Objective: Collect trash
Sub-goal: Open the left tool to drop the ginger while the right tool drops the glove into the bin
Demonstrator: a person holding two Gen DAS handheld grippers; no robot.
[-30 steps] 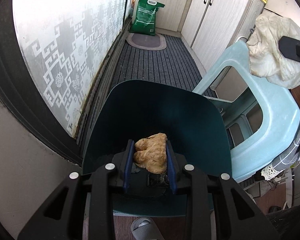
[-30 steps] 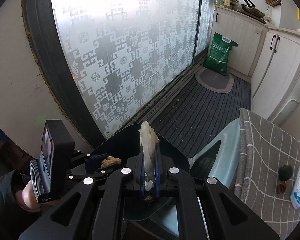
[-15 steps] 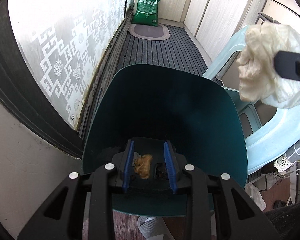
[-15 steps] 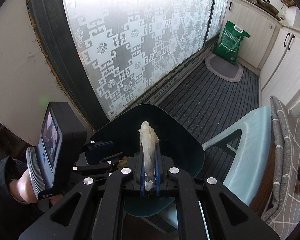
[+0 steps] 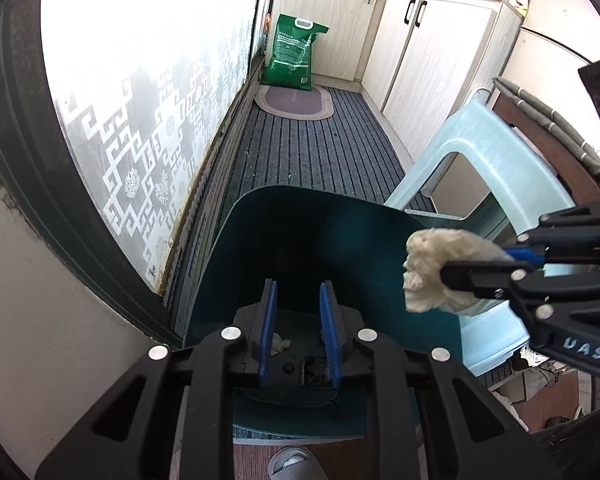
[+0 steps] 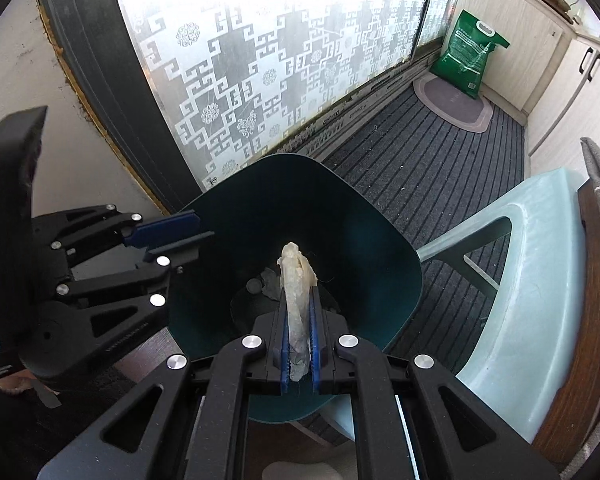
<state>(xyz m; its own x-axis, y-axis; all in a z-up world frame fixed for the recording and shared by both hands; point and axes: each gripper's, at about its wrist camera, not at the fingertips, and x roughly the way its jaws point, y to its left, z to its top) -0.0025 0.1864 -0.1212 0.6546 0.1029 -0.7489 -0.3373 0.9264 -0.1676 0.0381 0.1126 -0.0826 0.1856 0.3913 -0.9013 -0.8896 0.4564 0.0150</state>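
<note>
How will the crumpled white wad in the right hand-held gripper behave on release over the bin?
The wad looks soft: the right hand-held gripper squashes it thin. Probably light, so it should drop without rolling. It may cling briefly to the pads.

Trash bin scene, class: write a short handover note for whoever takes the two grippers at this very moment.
Left gripper: its jaws have just been closing with nothing between them, and they stand apart, empty, over the teal bin.
Right gripper: shut on a crumpled whitish wrapper, held above the bin's mouth.
In the bin: small scraps lie at the bottom.
Done: one piece seems dropped in from the left side.
Left: open the right jaws so the wrapper falls in; then look for more trash. A pale blue stool stands beside the bin.
</note>
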